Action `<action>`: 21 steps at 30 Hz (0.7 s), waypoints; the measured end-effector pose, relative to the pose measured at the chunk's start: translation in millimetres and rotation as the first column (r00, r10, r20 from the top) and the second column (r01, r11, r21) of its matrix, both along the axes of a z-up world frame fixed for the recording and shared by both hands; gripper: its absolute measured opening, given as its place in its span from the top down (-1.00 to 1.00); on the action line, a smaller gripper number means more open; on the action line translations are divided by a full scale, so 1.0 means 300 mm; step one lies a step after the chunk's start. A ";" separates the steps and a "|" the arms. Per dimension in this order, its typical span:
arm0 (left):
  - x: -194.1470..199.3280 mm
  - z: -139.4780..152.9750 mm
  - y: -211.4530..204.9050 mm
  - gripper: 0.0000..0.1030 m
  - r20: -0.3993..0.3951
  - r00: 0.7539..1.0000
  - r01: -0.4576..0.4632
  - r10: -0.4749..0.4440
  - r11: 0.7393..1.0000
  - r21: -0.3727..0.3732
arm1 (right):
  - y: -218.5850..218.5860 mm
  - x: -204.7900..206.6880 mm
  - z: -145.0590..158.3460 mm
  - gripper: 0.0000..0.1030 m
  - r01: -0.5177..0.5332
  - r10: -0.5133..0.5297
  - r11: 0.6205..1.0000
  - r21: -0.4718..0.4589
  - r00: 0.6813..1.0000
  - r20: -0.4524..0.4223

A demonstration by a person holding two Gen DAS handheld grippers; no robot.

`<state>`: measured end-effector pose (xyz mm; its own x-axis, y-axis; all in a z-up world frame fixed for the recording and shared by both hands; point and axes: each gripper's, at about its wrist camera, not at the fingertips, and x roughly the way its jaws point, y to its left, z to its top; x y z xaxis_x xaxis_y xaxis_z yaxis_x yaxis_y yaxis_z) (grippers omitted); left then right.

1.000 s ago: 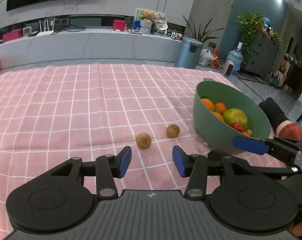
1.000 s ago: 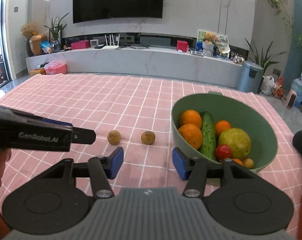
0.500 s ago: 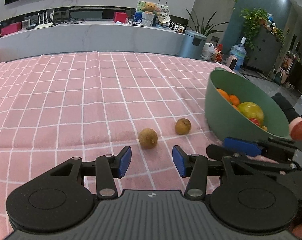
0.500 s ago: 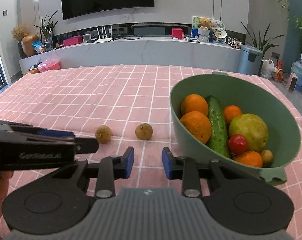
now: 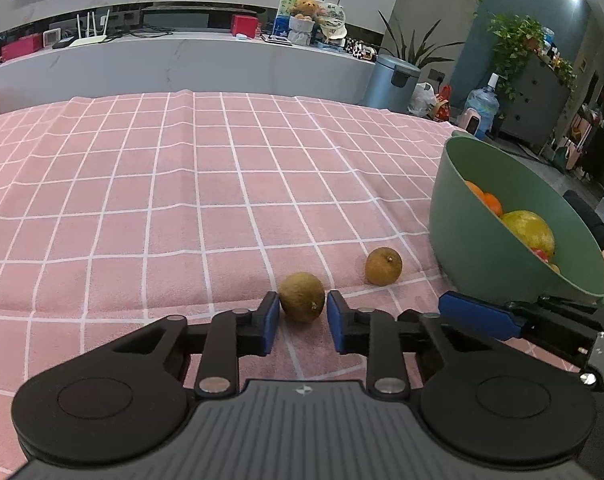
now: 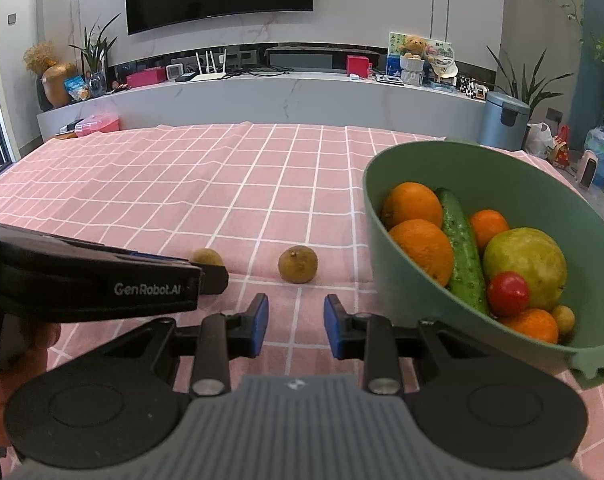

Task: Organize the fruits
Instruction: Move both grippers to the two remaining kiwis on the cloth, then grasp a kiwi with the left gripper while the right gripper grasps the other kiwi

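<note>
The left tool is down low on the surface, and a small brown fruit sits right between its blue pads. The pads are close on each side of the fruit, but I cannot tell if they touch it yet, so the tool looks partly open and not gripping.

The right tool is open a middle amount and holds nothing. It floats just in front of a second brown fruit, which rests on the pink cloth a little way ahead.

Both fruits are small, round and light. Their skin looks dry and a bit rough, so they should not slip much. But a round thing can roll away if it gets bumped. The best place to hold each one is across its fat middle, with a soft squeeze so the thin shell does not crack.

Farther off to the right is the green bowl, already filled with oranges, a cucumber, a tomato and a big green fruit. These two likely go there too.
</note>
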<state>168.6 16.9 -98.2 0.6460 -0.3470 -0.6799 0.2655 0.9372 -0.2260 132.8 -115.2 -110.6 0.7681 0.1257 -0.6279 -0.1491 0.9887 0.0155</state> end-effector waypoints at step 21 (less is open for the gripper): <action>-0.004 0.035 0.100 0.48 0.015 0.991 -0.131 0.131 0.991 -0.006 | 0.125 0.106 -0.050 0.51 0.217 -0.215 0.975 -0.038 0.975 0.060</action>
<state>167.5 47.0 -87.6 0.6965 -0.2621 -0.6680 0.1436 0.9630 -0.2281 164.8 -77.6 -125.6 0.8075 -0.0736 -0.5852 0.0685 0.9972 -0.0308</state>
